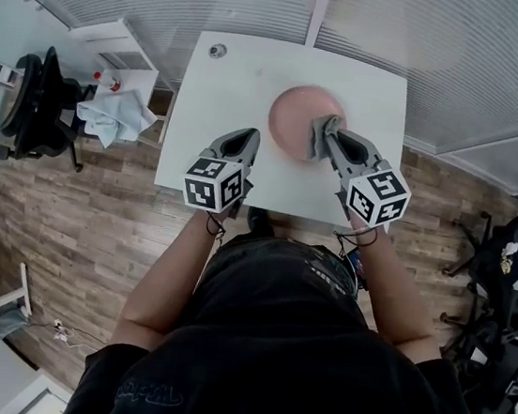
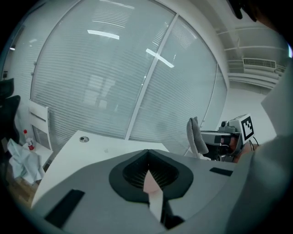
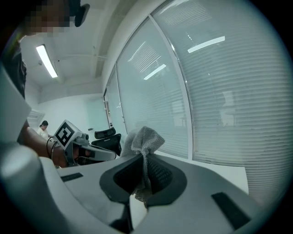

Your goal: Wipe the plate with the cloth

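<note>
A pink plate (image 1: 295, 116) lies flat on the white table (image 1: 238, 80). My right gripper (image 1: 329, 131) hovers over the plate's right part, shut on a grey mesh cloth (image 1: 319, 138). In the right gripper view the cloth (image 3: 145, 139) bunches up out of the closed jaws. My left gripper (image 1: 252, 137) is just left of the plate, shut with nothing held. In the left gripper view only a pink sliver (image 2: 150, 182) shows through the slit of the left gripper (image 2: 149, 176), and the cloth (image 2: 196, 137) hangs across from it.
A small round fitting (image 1: 218, 51) sits at the table's far left corner. Left of the table are a black chair (image 1: 36, 106) and a pale blue rag (image 1: 112, 116) on a white unit. More dark chairs (image 1: 506, 272) stand at the right. Window blinds lie beyond the table.
</note>
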{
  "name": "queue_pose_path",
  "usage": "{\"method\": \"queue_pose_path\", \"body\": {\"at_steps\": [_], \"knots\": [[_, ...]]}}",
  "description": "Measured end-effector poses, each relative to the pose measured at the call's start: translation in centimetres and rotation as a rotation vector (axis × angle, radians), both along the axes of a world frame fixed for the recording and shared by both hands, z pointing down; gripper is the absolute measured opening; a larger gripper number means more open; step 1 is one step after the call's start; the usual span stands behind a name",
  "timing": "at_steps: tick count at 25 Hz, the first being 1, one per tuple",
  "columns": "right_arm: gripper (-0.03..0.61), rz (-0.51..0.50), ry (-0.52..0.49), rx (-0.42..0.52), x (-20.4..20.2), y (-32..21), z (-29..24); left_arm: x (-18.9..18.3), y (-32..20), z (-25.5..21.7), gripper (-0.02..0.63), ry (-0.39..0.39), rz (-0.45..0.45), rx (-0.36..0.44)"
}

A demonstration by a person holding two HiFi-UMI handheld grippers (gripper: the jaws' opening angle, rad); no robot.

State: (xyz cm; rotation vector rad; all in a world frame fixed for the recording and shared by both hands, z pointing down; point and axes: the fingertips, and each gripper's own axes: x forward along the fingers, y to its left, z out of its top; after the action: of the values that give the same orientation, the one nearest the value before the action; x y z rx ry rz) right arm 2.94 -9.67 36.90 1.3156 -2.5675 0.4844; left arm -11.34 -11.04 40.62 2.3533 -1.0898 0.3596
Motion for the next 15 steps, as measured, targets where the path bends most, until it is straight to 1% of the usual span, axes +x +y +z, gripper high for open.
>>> {"method": "queue_pose_path", "body": {"at_steps": [7,15], "knots": [[0.037,-0.046,-0.018,0.019,3.2,4.9,-1.0,3.6,4.4,-2.4,0.016,0.018,-0.018,0.041],[0.037,-0.091,-0.047,0.047,6.0,12.0,-2.1,7.8,11.8,-4.4,0.015,0.006,0.009,0.097]]}}
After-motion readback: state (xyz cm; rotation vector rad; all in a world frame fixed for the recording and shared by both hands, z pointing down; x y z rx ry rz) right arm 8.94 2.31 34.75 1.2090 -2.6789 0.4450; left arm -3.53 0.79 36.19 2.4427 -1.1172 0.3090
